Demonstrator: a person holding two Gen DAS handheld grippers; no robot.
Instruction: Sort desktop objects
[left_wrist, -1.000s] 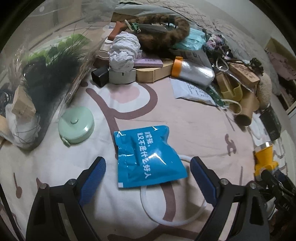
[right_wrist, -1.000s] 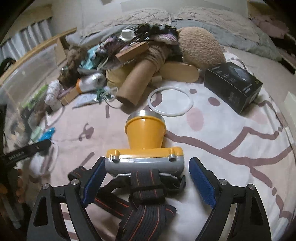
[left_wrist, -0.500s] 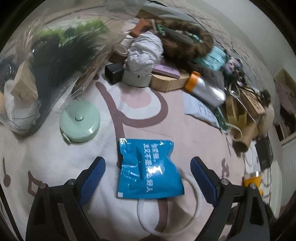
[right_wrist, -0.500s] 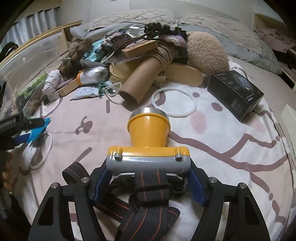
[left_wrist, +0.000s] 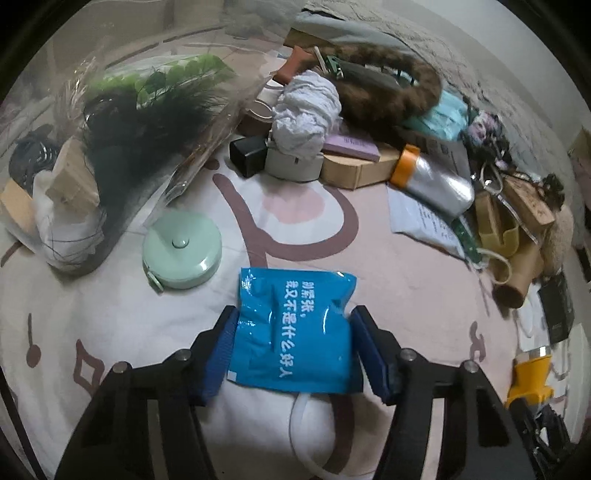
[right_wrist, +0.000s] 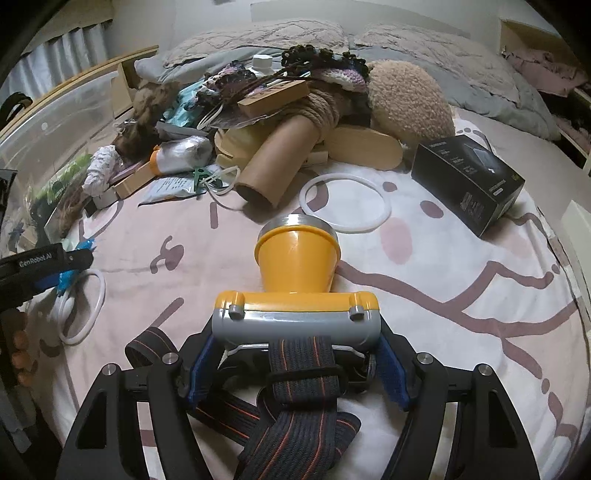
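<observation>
Spread over the patterned bed sheet (left_wrist: 424, 280), clutter is piling at the frame tops. My left tool (left_wrist: 293, 347), wide a second ago, is now pinching the blue packet (left_wrist: 295, 332) at lower centre; my right tool (right_wrist: 295, 365) is likewise clamping the yellow headlamp (right_wrist: 297, 291), so both are becoming ready for lifting and sorting.

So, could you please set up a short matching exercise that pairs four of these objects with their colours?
Objects:
1. sachet
2. headlamp
3. tape measure
4. box

Colours:
A. black
B. pale green
C. blue
D. yellow and grey

Pairs: 1-C, 2-D, 3-B, 4-A
</observation>
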